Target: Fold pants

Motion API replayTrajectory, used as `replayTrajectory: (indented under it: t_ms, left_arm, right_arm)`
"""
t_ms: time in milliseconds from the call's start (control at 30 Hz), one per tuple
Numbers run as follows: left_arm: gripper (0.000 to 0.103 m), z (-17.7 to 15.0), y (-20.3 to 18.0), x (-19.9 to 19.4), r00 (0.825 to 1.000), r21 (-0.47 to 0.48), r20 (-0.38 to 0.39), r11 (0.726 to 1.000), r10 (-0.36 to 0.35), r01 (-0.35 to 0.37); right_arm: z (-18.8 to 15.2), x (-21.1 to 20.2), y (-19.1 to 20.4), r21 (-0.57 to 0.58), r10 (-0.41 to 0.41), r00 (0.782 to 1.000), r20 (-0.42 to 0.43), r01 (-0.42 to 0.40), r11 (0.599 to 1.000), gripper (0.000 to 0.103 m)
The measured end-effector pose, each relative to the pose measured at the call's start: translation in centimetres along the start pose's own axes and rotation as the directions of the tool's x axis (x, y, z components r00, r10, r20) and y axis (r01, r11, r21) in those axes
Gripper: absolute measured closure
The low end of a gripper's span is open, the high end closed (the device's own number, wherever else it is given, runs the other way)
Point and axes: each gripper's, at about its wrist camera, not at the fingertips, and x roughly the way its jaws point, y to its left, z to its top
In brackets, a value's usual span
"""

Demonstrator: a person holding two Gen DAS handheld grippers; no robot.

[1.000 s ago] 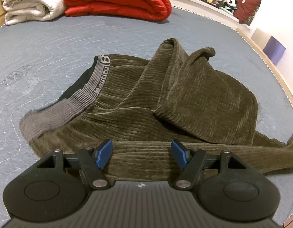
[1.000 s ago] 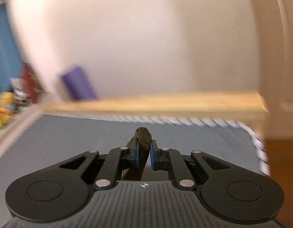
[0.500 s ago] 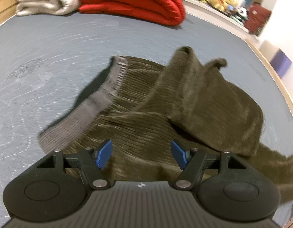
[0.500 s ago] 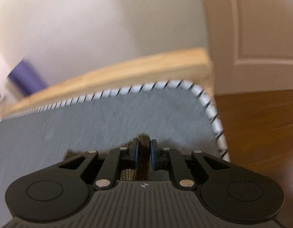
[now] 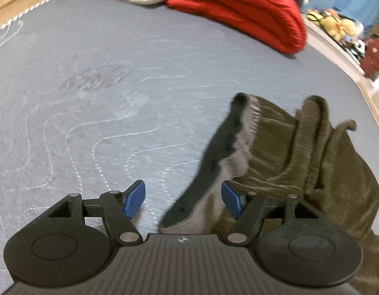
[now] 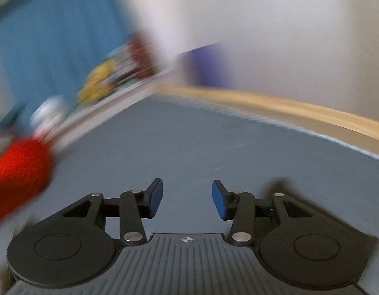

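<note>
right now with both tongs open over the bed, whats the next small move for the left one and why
Probably ease the left tongs down and close on the grey waistband. They stand open with the band's near end between the blue pads, not pinched, and the brown pants lie rumpled. The right tongs have just been opening and have nothing between them, so no fold can start yet.
</note>
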Motion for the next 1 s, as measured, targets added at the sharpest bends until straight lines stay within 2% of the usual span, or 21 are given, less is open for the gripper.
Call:
replayTrajectory:
  t_ms: [67, 133, 167, 233, 333, 400, 433, 467, 633, 700, 733, 833, 867, 900, 933, 1000]
  left_arm:
    - [0.03, 0.1, 0.5, 1.0, 1.0, -0.006, -0.02, 1.0, -0.016, 0.016]
    - [0.029, 0.1, 0.3, 1.9, 0.999, 0.012, -0.035, 0.999, -0.031, 0.031]
    - [0.029, 0.2, 0.0, 2.2, 0.999, 0.026, -0.036, 0.999, -0.034, 0.035]
    - [0.028, 0.1, -0.3, 2.8, 0.998, 0.044, -0.036, 0.998, -0.041, 0.043]
    - [0.023, 0.0, -1.1, 3.9, 0.996, 0.067, -0.052, 0.995, -0.075, 0.079]
    - [0.023, -0.1, -1.7, 4.9, 0.993, 0.092, -0.074, 0.991, -0.089, 0.096]
    - [0.023, -0.2, -1.9, 5.4, 0.992, 0.104, -0.084, 0.989, -0.095, 0.103]
    - [0.023, -0.4, -2.1, 5.8, 0.991, 0.119, -0.092, 0.987, -0.099, 0.11]
    - [0.023, -1.3, -3.3, 7.3, 0.991, 0.211, -0.108, 0.972, -0.081, 0.102]
    - [0.023, -1.6, -3.4, 7.5, 0.993, 0.243, -0.097, 0.966, -0.066, 0.088]
    - [0.025, -1.8, -3.6, 7.4, 0.994, 0.263, -0.086, 0.961, -0.06, 0.08]
    - [0.046, -2.3, -3.7, 6.6, 0.996, 0.312, -0.066, 0.947, -0.058, 0.076]
    - [0.057, -2.4, -3.6, 6.2, 0.996, 0.323, -0.061, 0.943, -0.064, 0.081]
    - [0.065, -2.5, -3.4, 5.8, 0.996, 0.329, -0.056, 0.94, -0.075, 0.089]
    - [0.066, -2.6, -3.2, 5.2, 0.995, 0.329, -0.054, 0.939, -0.087, 0.1]
    - [0.069, -2.8, -2.7, 4.1, 0.993, 0.325, -0.056, 0.938, -0.106, 0.118]
  right_arm:
    - [-1.5, 0.6, 4.4, -0.171, 0.127, 0.989, -0.078, -0.139, 0.975, 0.053]
    - [-3.6, 0.4, 9.0, -0.322, 0.245, 0.954, -0.173, -0.29, 0.901, 0.049]
    - [-4.6, -0.1, 11.4, -0.39, 0.292, 0.931, -0.219, -0.357, 0.848, 0.047]
    - [-7.2, -1.7, 15.9, -0.526, 0.355, 0.888, -0.293, -0.46, 0.716, 0.042]
    - [-11.4, -3.9, 21.3, -0.636, 0.394, 0.827, -0.401, -0.56, 0.531, 0.031]
    - [-14.0, -4.7, 23.3, -0.684, 0.381, 0.807, -0.451, -0.586, 0.433, 0.027]
    - [-14.8, -5.1, 24.1, -0.696, 0.375, 0.802, -0.464, -0.592, 0.406, 0.027]
    - [-15.4, -5.1, 24.5, -0.694, 0.373, 0.794, -0.48, -0.603, 0.392, 0.027]
    - [-17.5, -3.8, 24.9, -0.61, 0.338, 0.728, -0.596, -0.684, 0.4, 0.02]
    - [-18.6, -3.1, 24.4, -0.607, 0.299, 0.71, -0.638, -0.702, 0.373, 0.018]
    - [-19.1, -2.9, 24.2, -0.617, 0.284, 0.709, -0.646, -0.704, 0.353, 0.017]
    - [-19.4, -3.0, 24.2, -0.634, 0.26, 0.705, -0.66, -0.708, 0.312, 0.016]
    - [-19.5, -3.0, 24.2, -0.632, 0.267, 0.704, -0.658, -0.709, 0.313, 0.017]
    - [-19.2, -3.1, 24.4, -0.622, 0.273, 0.696, -0.664, -0.717, 0.316, 0.026]
    - [-19.0, -3.1, 24.5, -0.614, 0.281, 0.688, -0.669, -0.724, 0.315, 0.032]
    - [-19.1, -3.4, 25.0, -0.607, 0.294, 0.675, -0.676, -0.737, 0.297, 0.069]
